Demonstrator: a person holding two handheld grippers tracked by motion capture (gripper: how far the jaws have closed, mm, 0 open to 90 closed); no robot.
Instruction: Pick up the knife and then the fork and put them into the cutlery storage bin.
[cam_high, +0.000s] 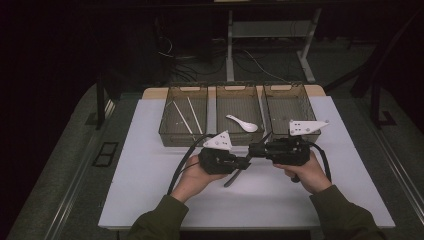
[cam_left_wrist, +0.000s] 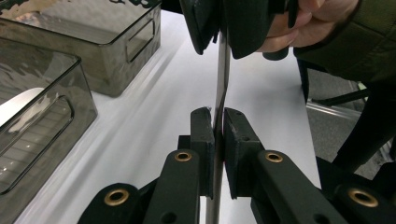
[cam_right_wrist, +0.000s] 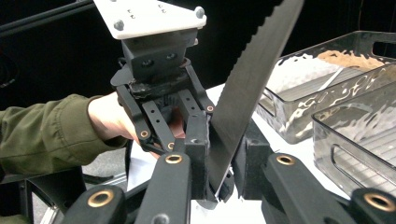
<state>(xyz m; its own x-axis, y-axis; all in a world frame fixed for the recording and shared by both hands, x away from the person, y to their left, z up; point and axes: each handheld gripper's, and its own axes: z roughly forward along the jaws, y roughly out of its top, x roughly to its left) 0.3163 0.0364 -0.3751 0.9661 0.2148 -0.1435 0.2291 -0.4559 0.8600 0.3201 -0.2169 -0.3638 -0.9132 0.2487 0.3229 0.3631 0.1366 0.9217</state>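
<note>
Both tongs, left (cam_high: 246, 163) and right (cam_high: 253, 150), clamped on 1 serrated knife (cam_right_wrist: 247, 88) above table (cam_high: 150, 165).

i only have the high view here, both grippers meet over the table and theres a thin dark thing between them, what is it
Observer: A knife. The right gripper view shows a dark blade with a serrated edge.
Operator: is the left gripper actually clamped on it
Observer: Yes. In the left gripper view the left gripper has both pads pressed flat against the blade, which is seen edge-on.
Operator: and the right one
Observer: The right gripper has the blade between its jaws, with a pad close on each side. I cannot tell from that view whether both pads press on it.
Operator: which way does the blade run from the right gripper
Observer: In the right gripper view it slants up and away, toward the clear bins.
</note>
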